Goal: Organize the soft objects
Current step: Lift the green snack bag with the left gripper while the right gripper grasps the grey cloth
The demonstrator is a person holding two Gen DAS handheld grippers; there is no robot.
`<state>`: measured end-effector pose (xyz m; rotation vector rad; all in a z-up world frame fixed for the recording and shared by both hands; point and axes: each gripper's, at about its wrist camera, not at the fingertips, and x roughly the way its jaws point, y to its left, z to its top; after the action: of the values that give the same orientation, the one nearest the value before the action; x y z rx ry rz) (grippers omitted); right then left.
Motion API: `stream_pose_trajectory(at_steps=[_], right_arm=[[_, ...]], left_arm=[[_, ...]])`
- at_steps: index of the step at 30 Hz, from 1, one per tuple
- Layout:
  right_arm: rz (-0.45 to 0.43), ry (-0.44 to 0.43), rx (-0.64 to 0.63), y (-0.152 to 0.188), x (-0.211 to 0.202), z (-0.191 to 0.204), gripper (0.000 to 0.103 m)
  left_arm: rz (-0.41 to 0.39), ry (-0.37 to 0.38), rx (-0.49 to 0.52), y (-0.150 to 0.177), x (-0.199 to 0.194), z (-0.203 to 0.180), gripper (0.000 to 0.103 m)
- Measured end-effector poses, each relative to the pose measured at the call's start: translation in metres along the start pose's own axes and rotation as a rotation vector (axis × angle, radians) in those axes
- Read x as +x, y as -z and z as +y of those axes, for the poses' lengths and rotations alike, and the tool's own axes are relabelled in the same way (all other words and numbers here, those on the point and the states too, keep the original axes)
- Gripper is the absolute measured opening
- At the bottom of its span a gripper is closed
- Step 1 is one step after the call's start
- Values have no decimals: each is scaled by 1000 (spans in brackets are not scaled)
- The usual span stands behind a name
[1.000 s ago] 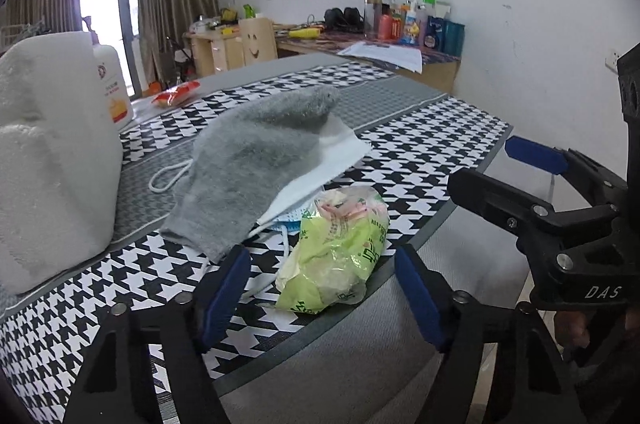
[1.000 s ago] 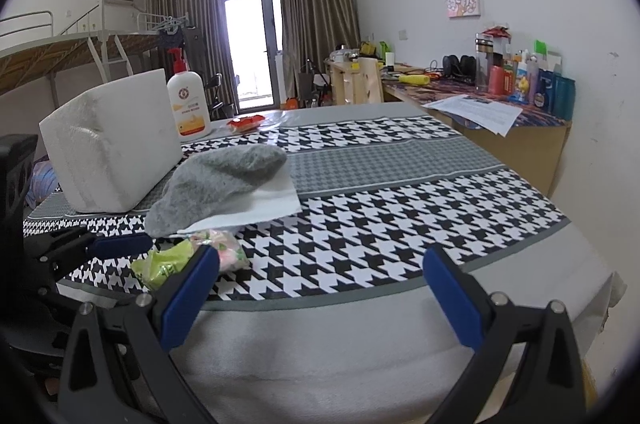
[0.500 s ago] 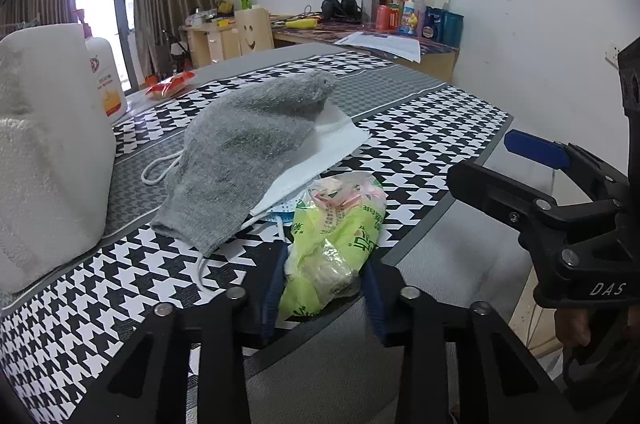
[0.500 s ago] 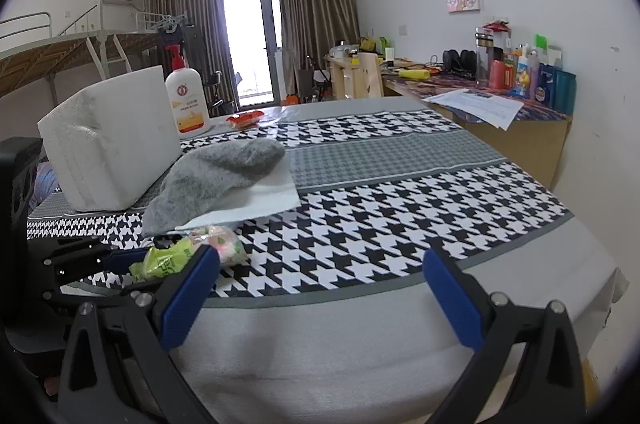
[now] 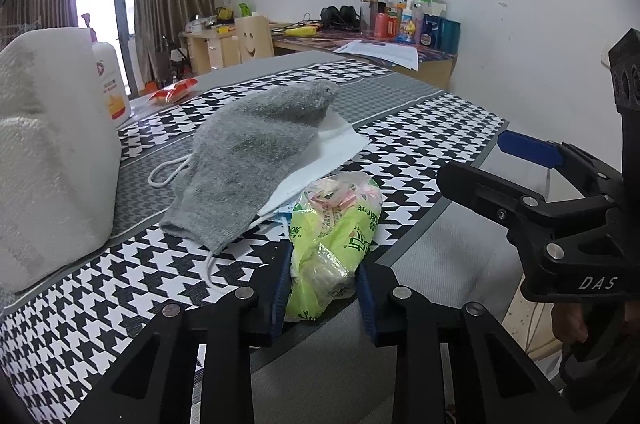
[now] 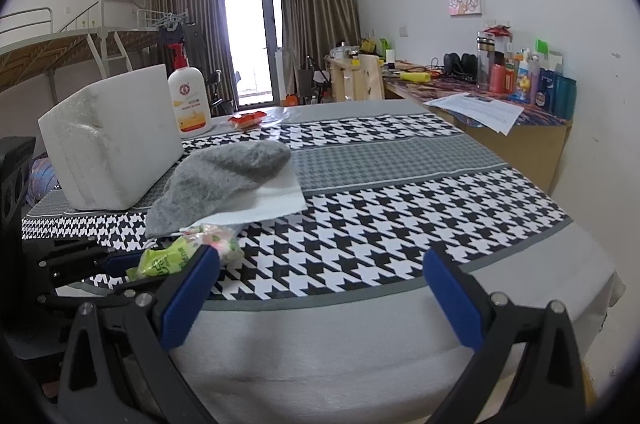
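My left claw has just closed on one green packet at the bench's near edge; my right claw gapes empty. One grey sock covers one mask.

left gripper, fingers apparently pinching green packet

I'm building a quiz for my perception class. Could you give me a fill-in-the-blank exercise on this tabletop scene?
1. The left hand-held gripper is shut on the crinkly ____ plastic packet.
2. The fuzzy grey sock lies on top of a ____ face mask.
3. The right hand-held gripper stands ____, with nothing between its blue pads.
4. The white pump bottle stands behind the white ____ block.

Missing words: green; white; open; foam
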<state>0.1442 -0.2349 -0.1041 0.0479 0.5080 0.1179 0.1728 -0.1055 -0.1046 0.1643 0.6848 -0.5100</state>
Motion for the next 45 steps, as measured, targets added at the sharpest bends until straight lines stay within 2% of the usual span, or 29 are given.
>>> stream_pose_trajectory(at_steps=[10,19,29,34,39,45], right_arm=[[4,-30,-14,-7,6,15,103],[13,-81,-53,-16,16,44,103],[37,-178,-83,-34,33,87,103],[58,-191,-89,-43,45,96,103],[118,-194,-73,-52,62,100,103],[166,-156,-96,-56,76,109,101]], left_arm=[[-29,-12,-34,4,-19,13,32],[-65,-80,-87,14,-44,43,32],[-91,-166,-158,29,-69,86,32],[-90,-172,-180,30,-70,98,32],[-77,-175,-205,30,-65,108,32],[-60,-158,-218,29,-59,113,32]])
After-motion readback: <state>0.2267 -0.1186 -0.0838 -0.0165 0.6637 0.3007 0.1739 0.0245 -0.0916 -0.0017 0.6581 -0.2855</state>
